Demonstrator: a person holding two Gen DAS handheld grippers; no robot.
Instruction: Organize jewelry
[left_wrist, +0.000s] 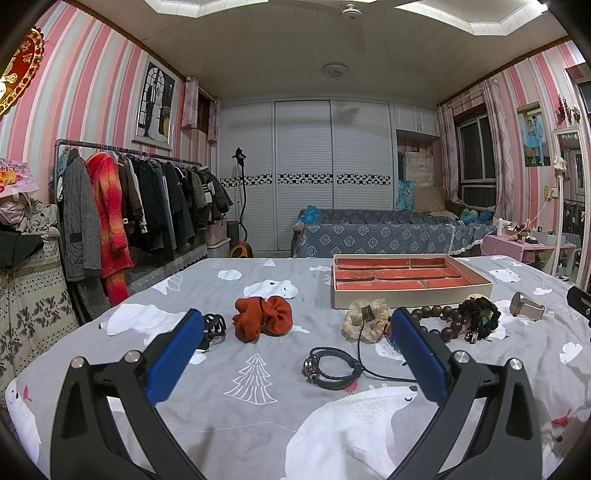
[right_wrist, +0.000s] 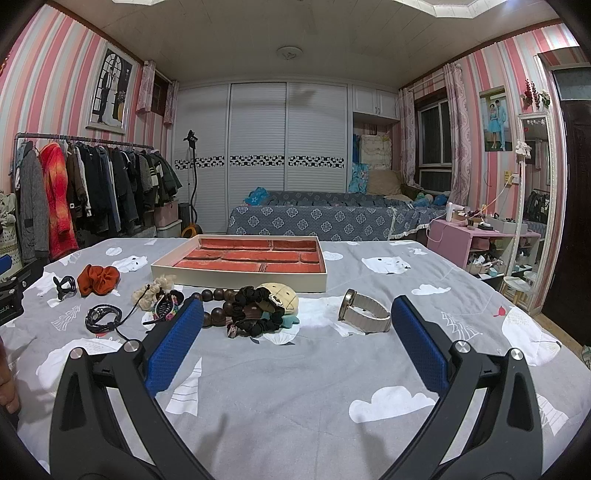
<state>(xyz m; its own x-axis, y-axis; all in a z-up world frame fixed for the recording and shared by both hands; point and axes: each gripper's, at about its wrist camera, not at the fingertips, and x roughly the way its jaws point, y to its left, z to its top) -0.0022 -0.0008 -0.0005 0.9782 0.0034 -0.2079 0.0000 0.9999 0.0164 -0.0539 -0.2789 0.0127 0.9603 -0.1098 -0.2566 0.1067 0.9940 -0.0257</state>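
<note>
Fingers spread wide on both tools: my left gripper (left_wrist: 297, 354) hangs over the grey bear-print bedspread (left_wrist: 258, 417) with its 2 blue pads apart and nothing between them, and my right gripper (right_wrist: 297, 343) is just as open, gripping nothing. Bare quilt fills the room straight below each tool.

Between the left pads lies the black cord bracelet (left_wrist: 332, 367), a thin black cord trailing from it toward the cream scrunchie (left_wrist: 365, 319). Further left sit the rust scrunchie (left_wrist: 264, 317) and a black claw clip (left_wrist: 214, 326), the clip just beside my left pad. To the right, dark wooden beads (left_wrist: 448, 319) touch a black scrunchie (left_wrist: 480, 317), and the white-strap watch (left_wrist: 526, 306) lies apart from them.

From the right wrist, the watch (right_wrist: 365, 312) stands on its edge just inside my right pad, with open quilt beyond it out to the bed's right edge. The bead-and-scrunchie heap (right_wrist: 251, 308) sits ahead of my left pad; a pale round plush-like thing (right_wrist: 282, 295) is tucked in it, though I cannot tell what it is.

Behind everything sits the jewelry tray (right_wrist: 243, 282), cream-walled, its red-lined compartments showing no pieces in them. Its near wall runs close behind the heap.
</note>
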